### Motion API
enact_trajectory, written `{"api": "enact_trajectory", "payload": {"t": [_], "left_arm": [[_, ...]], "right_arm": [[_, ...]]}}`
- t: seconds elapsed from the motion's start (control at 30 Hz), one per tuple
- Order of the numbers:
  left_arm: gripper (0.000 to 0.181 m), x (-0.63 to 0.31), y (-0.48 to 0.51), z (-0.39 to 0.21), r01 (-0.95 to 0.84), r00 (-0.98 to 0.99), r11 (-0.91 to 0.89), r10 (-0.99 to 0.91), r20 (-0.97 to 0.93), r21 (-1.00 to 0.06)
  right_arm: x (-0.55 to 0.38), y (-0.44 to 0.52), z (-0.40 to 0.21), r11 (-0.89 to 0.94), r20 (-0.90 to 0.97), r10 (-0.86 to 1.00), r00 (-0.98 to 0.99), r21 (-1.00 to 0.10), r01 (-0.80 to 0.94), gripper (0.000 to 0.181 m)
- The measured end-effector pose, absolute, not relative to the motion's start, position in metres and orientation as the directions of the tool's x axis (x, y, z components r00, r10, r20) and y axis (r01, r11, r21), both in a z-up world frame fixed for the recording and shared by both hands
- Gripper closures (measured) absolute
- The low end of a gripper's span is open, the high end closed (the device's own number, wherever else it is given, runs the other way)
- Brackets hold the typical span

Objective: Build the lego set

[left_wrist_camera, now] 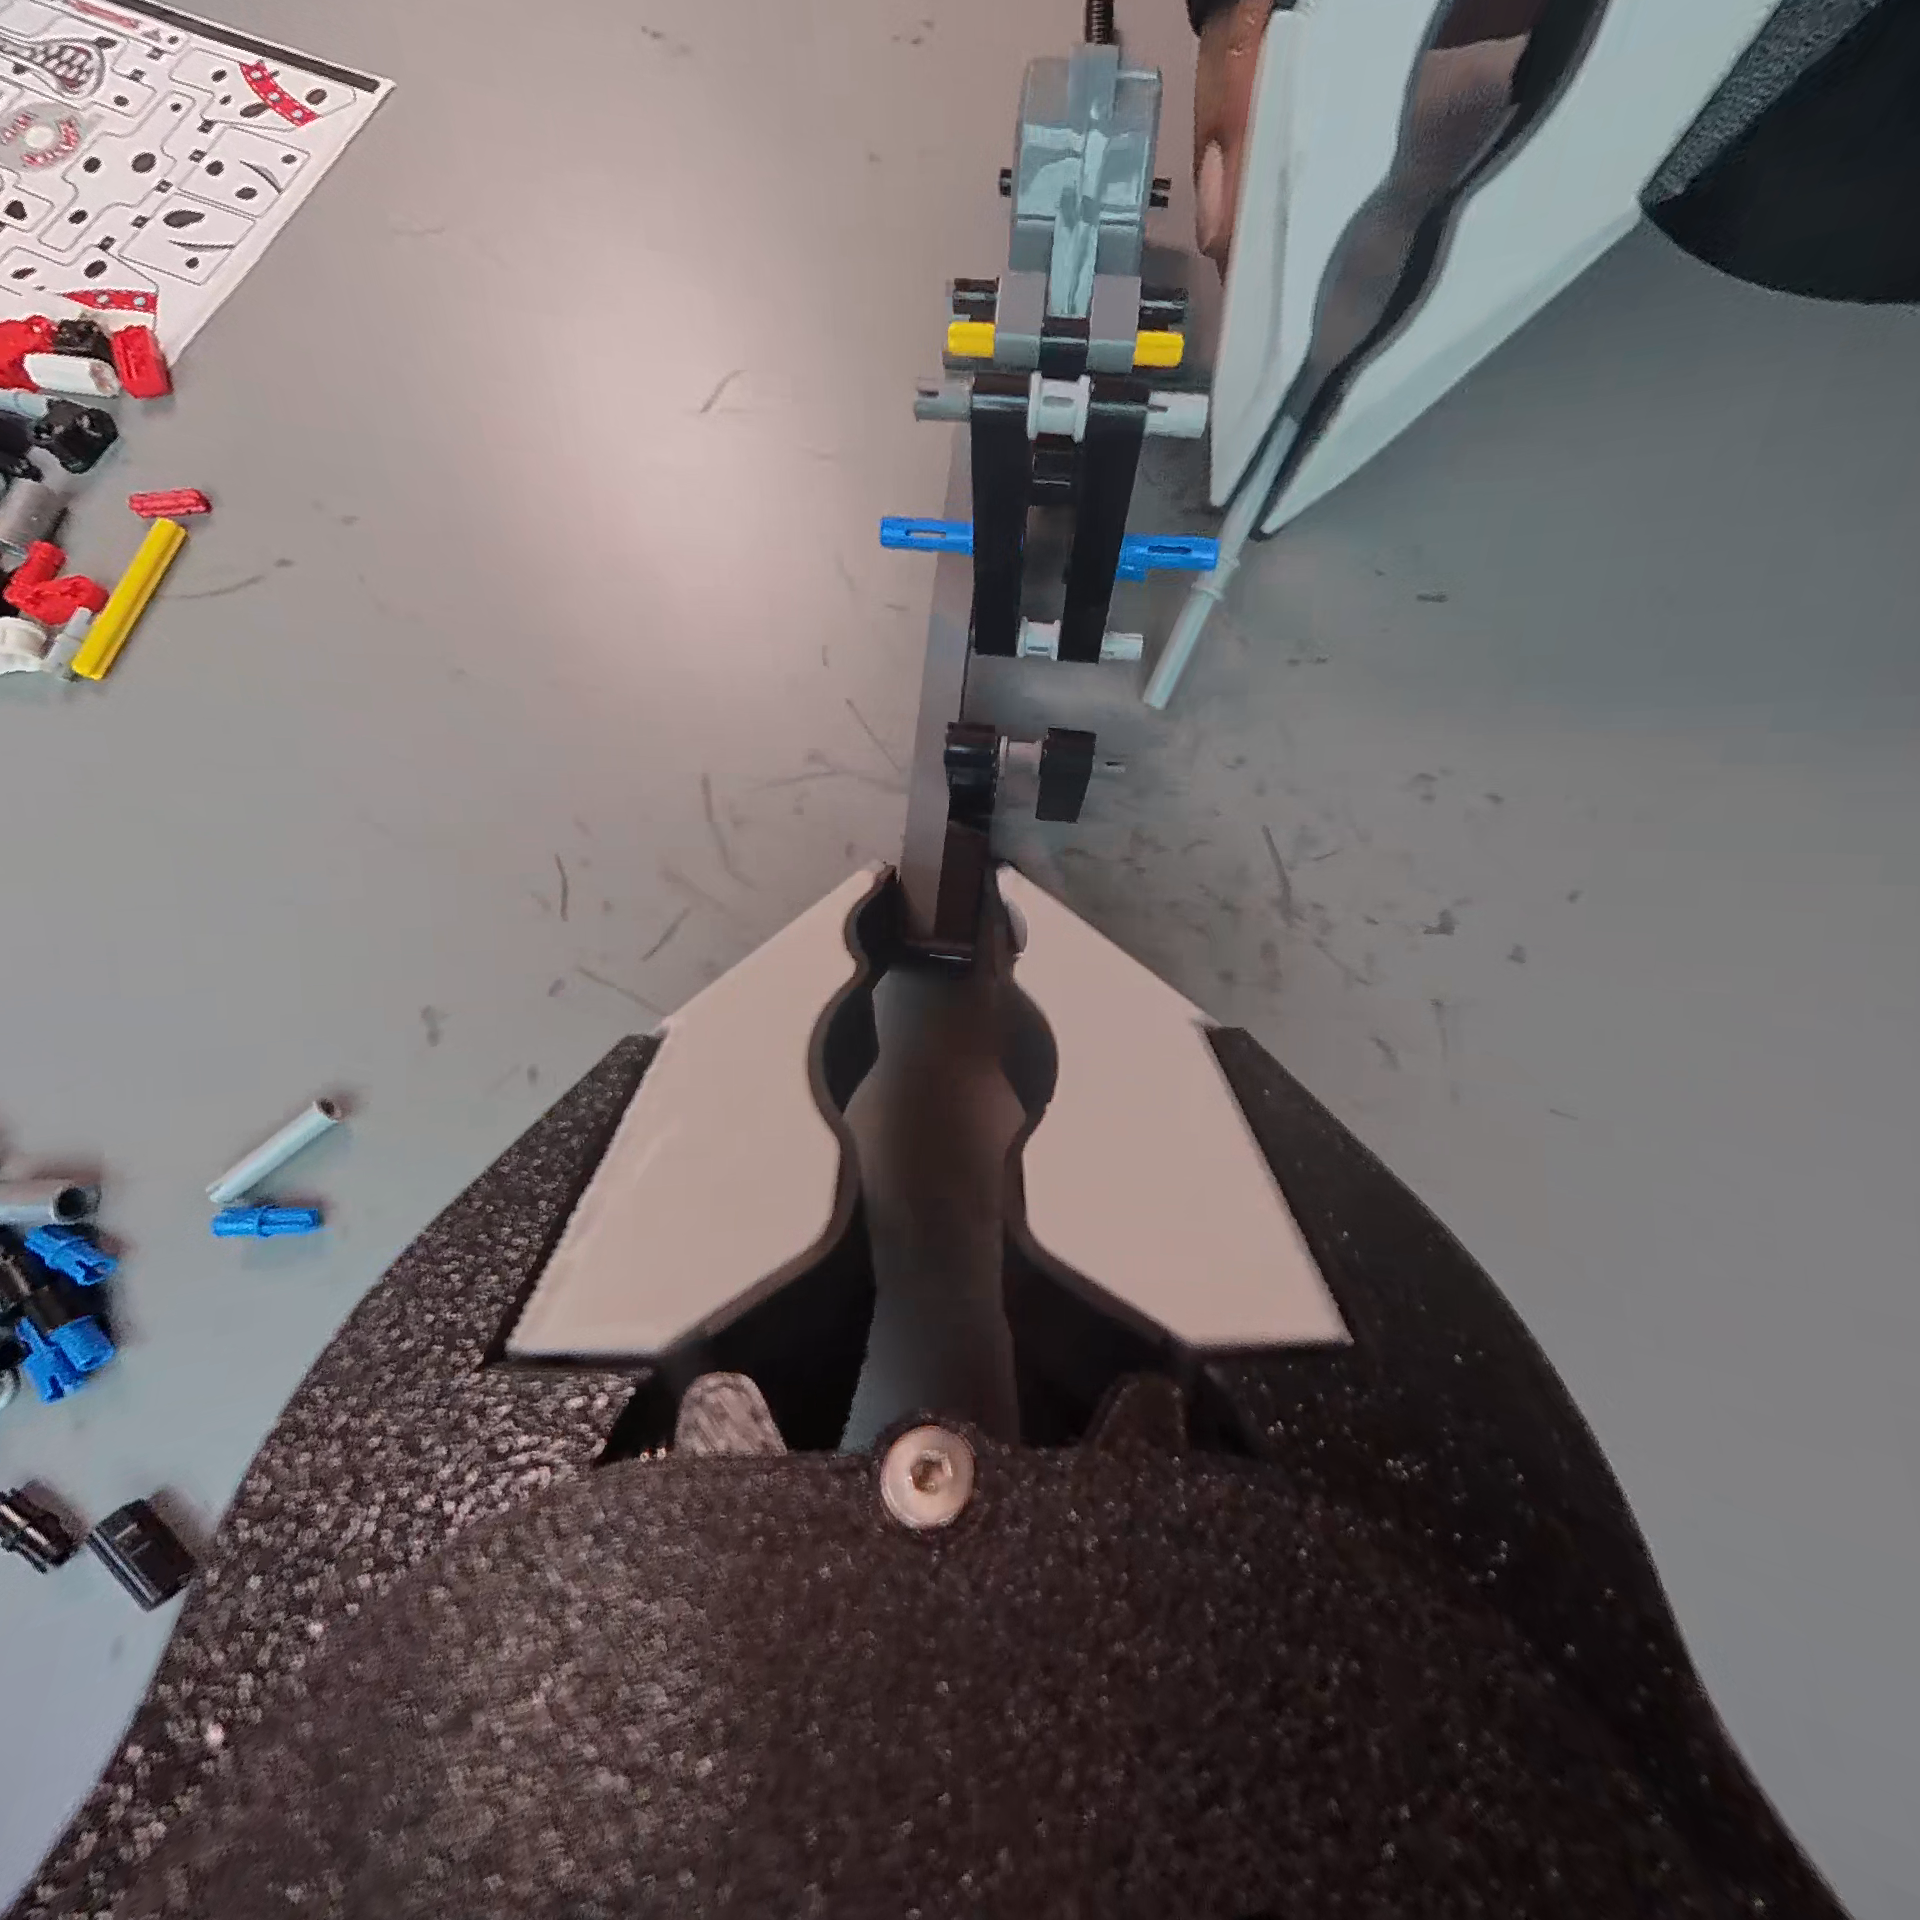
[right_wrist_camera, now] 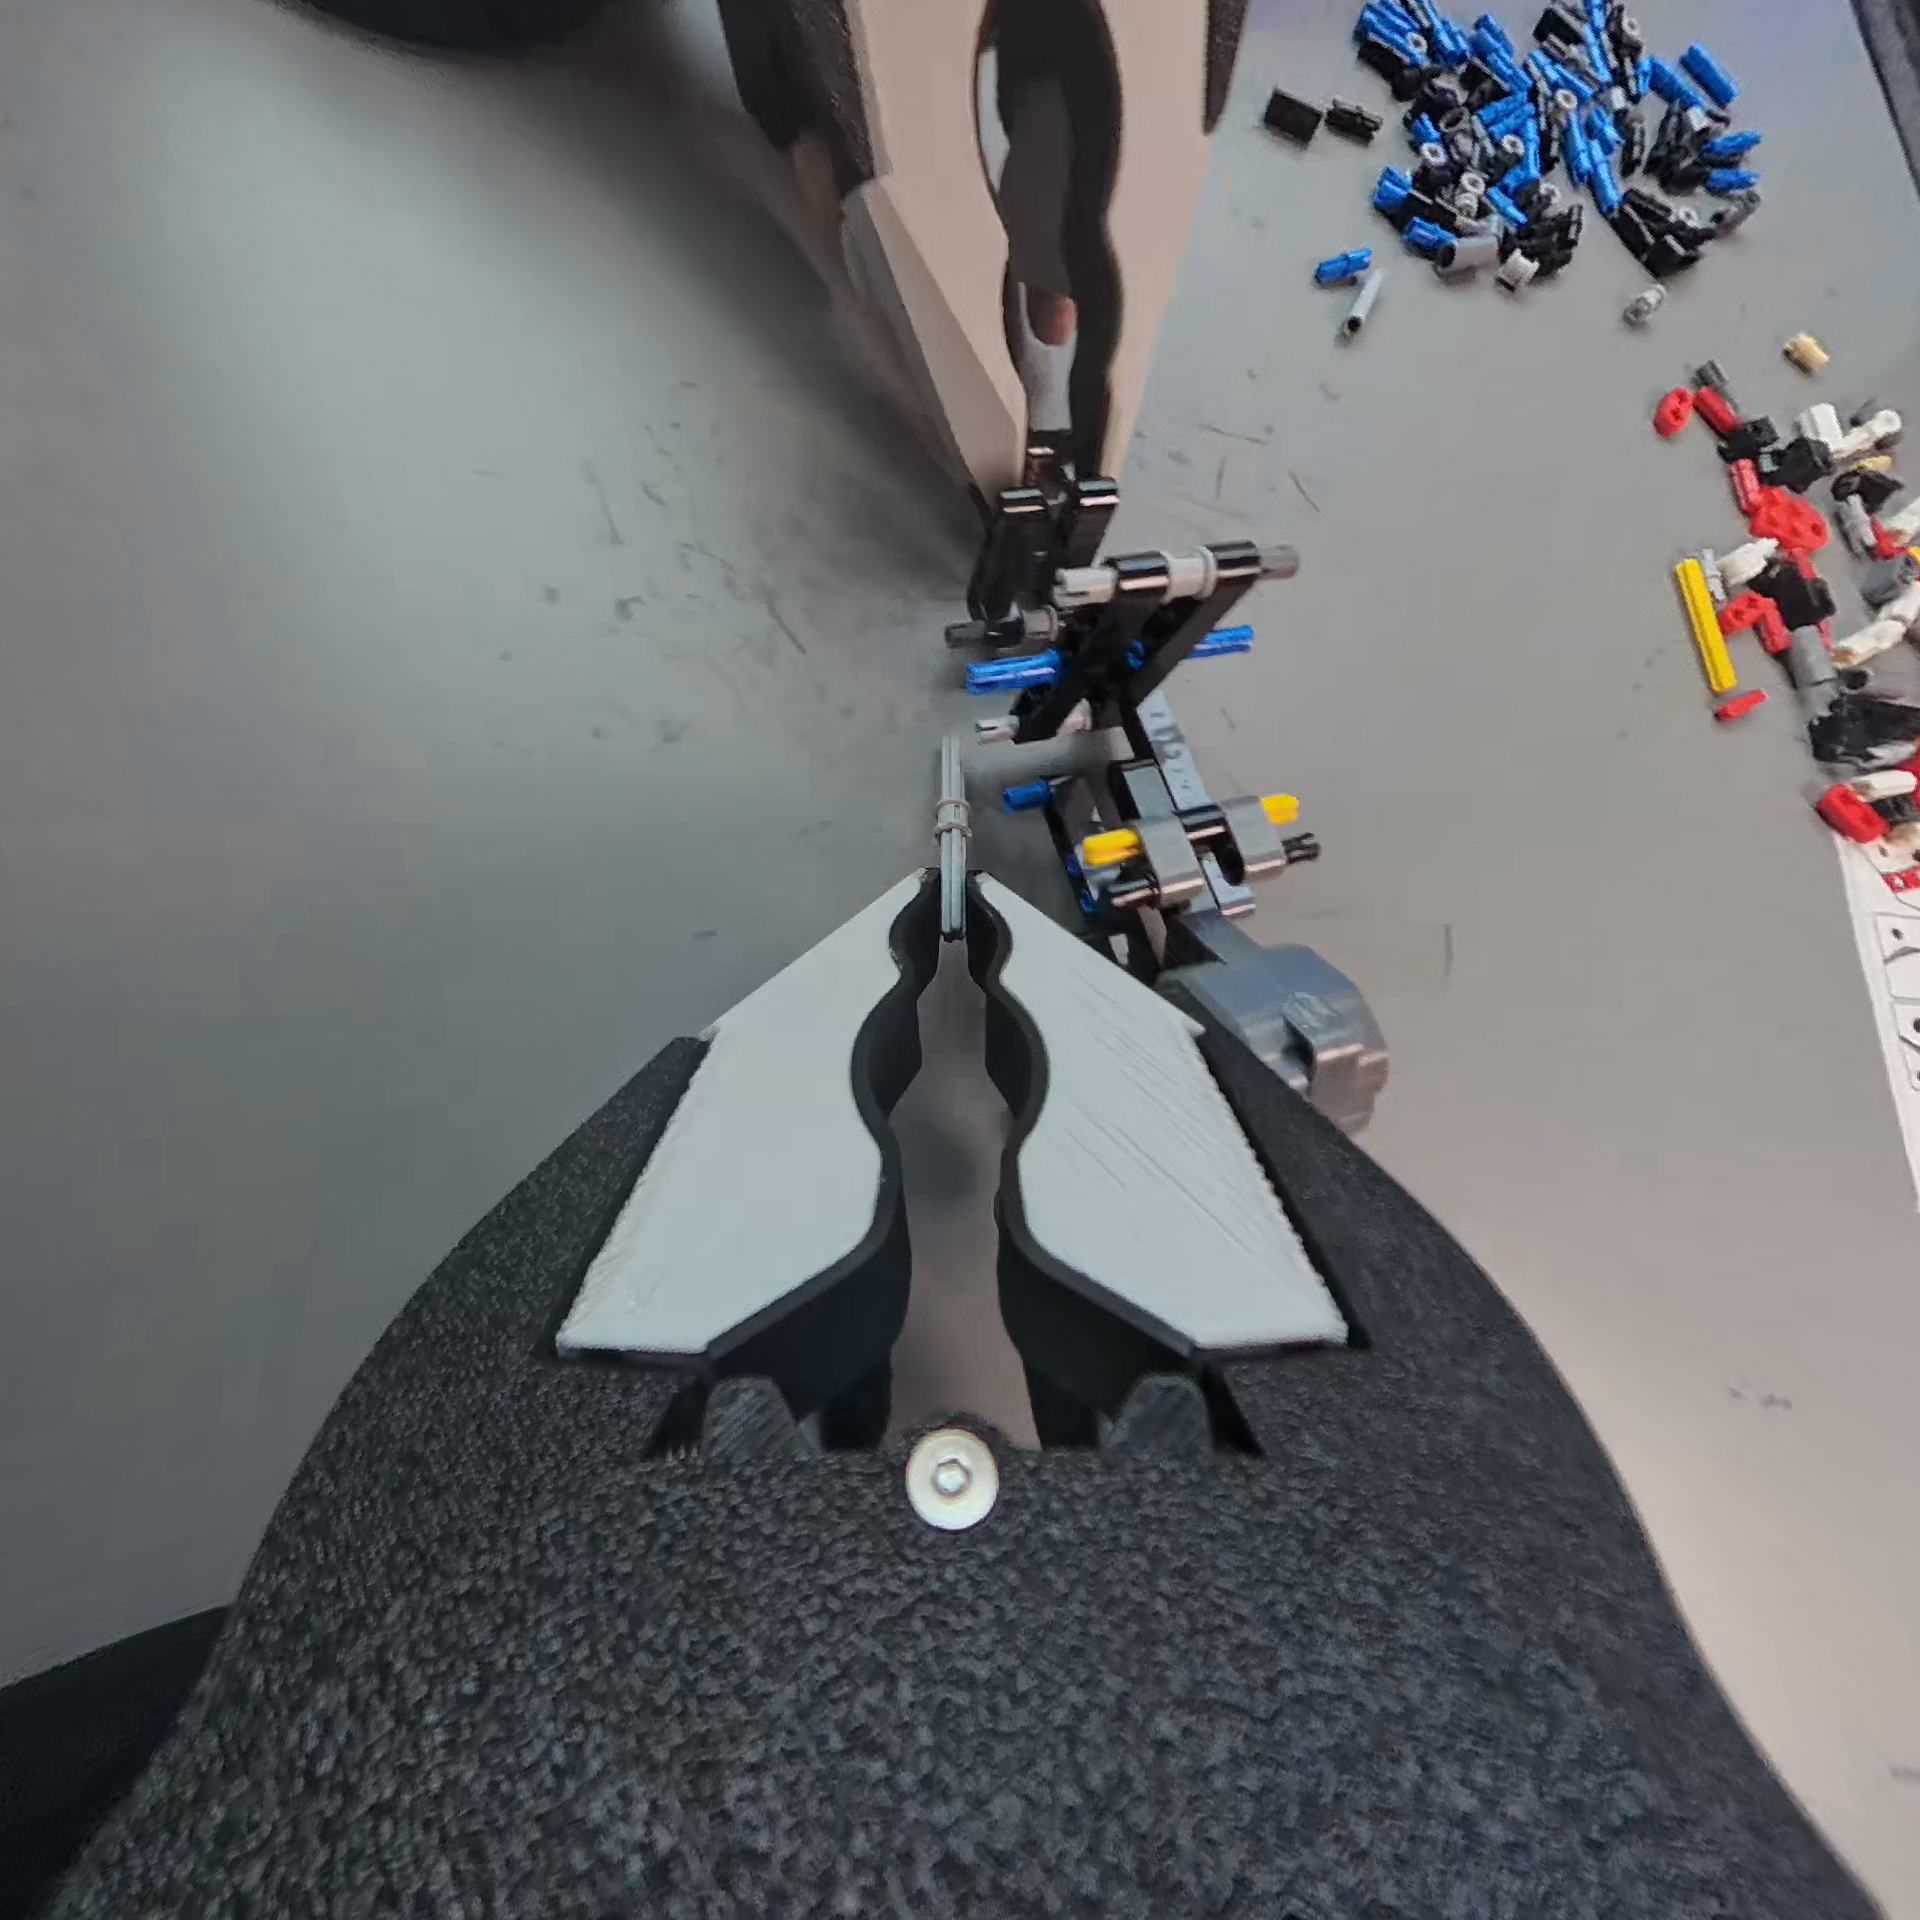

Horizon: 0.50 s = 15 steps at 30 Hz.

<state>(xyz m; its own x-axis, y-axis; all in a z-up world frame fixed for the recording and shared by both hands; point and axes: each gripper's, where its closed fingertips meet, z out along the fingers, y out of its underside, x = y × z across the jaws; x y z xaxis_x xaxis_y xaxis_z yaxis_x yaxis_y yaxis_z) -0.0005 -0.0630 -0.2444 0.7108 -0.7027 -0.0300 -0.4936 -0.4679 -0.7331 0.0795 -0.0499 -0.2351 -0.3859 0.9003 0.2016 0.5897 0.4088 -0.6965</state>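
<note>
The partly built lego assembly [left_wrist_camera: 1049,520] has black beams, blue and yellow pins and a dark grey block at its far end. It is held above the grey table [left_wrist_camera: 520,727]. My left gripper [left_wrist_camera: 948,883] is shut on the assembly's near black beam end. My right gripper [right_wrist_camera: 951,894] is shut on a thin light grey axle [right_wrist_camera: 953,821]. The axle tip sits just beside the left side of the assembly [right_wrist_camera: 1132,665]. In the left wrist view the axle [left_wrist_camera: 1184,644] and the right gripper's white fingers [left_wrist_camera: 1278,208] are at the upper right. The left gripper's fingers [right_wrist_camera: 935,260] show at the top of the right wrist view.
An instruction sheet [left_wrist_camera: 156,156] lies at the far left. Loose red, black and yellow pieces [left_wrist_camera: 73,520] and blue and black pieces [left_wrist_camera: 52,1309] lie along the left edge. A grey tube [left_wrist_camera: 275,1148] and a blue pin [left_wrist_camera: 265,1221] lie apart. The same piles show in the right wrist view [right_wrist_camera: 1558,135]. My hands' fingertips stand some 9 cm from each other. My right tips are about 20 cm from the blue pin [left_wrist_camera: 265,1221], my left tips only 12 cm. My right wrist view [right_wrist_camera: 1340,259] looks at it from another angle.
</note>
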Motion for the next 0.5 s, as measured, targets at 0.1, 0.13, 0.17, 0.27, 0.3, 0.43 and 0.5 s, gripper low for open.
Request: {"api": "enact_trajectory", "payload": {"t": [0.1,0.13,0.17,0.27,0.3,0.43,0.5], "left_arm": [[0.161,0.005,-0.072,-0.244,-0.507,0.691,-0.46,-0.722,-0.025,-0.729],[0.161,0.008,-0.074,-0.244,-0.516,0.681,-0.453,-0.732,-0.027,-0.727],[0.16,0.011,-0.075,-0.245,-0.526,0.675,-0.448,-0.737,-0.035,-0.723],[0.157,0.021,-0.078,-0.245,-0.549,0.654,-0.432,-0.755,-0.046,-0.716],[0.155,0.025,-0.08,-0.245,-0.549,0.649,-0.43,-0.759,-0.042,-0.716],[0.152,0.047,-0.089,-0.244,-0.53,0.608,-0.426,-0.793,0.021,-0.733],[0.15,0.055,-0.096,-0.244,-0.529,0.574,-0.421,-0.817,0.055,-0.737]], "right_arm": [[0.084,-0.038,-0.236,0.388,0.203,0.913,-0.354,-0.696,0.604,0.177],[0.085,-0.035,-0.236,0.382,0.201,0.916,-0.346,-0.7,0.603,0.177],[0.085,-0.032,-0.236,0.377,0.204,0.919,-0.336,-0.702,0.605,0.177],[0.086,-0.019,-0.238,0.376,0.235,0.925,-0.3,-0.69,0.619,0.177],[0.086,-0.015,-0.238,0.374,0.245,0.926,-0.287,-0.689,0.621,0.177],[0.086,-0.008,-0.24,0.367,0.26,0.93,-0.259,-0.683,0.631,0.177],[0.09,-0.007,-0.242,0.363,0.251,0.932,-0.263,-0.674,0.643,0.177]]}}
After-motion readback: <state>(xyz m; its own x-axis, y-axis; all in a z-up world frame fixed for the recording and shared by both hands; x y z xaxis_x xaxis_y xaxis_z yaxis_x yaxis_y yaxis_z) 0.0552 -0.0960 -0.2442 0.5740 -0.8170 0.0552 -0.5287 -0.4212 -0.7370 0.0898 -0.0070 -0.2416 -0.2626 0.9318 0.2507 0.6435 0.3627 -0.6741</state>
